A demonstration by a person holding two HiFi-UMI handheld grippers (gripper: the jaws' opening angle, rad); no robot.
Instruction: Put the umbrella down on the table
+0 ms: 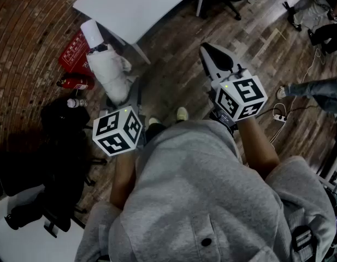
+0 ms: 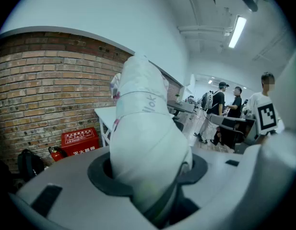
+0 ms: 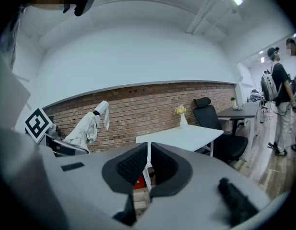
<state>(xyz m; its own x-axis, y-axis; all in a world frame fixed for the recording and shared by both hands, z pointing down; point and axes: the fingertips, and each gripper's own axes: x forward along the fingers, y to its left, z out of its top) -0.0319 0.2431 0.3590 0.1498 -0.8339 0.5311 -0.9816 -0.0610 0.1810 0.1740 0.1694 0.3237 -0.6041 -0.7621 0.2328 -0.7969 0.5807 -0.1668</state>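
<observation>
A folded white umbrella [image 1: 105, 64] sticks out ahead of my left gripper [image 1: 123, 103], pointing toward the near corner of the white table [image 1: 141, 4]. In the left gripper view the umbrella [image 2: 143, 128] fills the space between the jaws, and the left gripper [image 2: 148, 174] is shut on it. My right gripper [image 1: 207, 51] hangs over the wooden floor to the right of the table. Its jaws stand together with nothing between them. In the right gripper view, past the right gripper [image 3: 148, 150], the umbrella [image 3: 85, 126] shows at the left and the table [image 3: 186, 135] ahead.
A red fire-equipment box [image 1: 75, 51] and an extinguisher [image 1: 75, 82] lie by the brick wall beside the table. A black chair and bag [image 1: 56, 146] stand at my left. A vase [image 3: 182, 118] stands on the table, with an office chair [image 3: 210, 114] behind it. People [image 2: 219, 104] stand at the right.
</observation>
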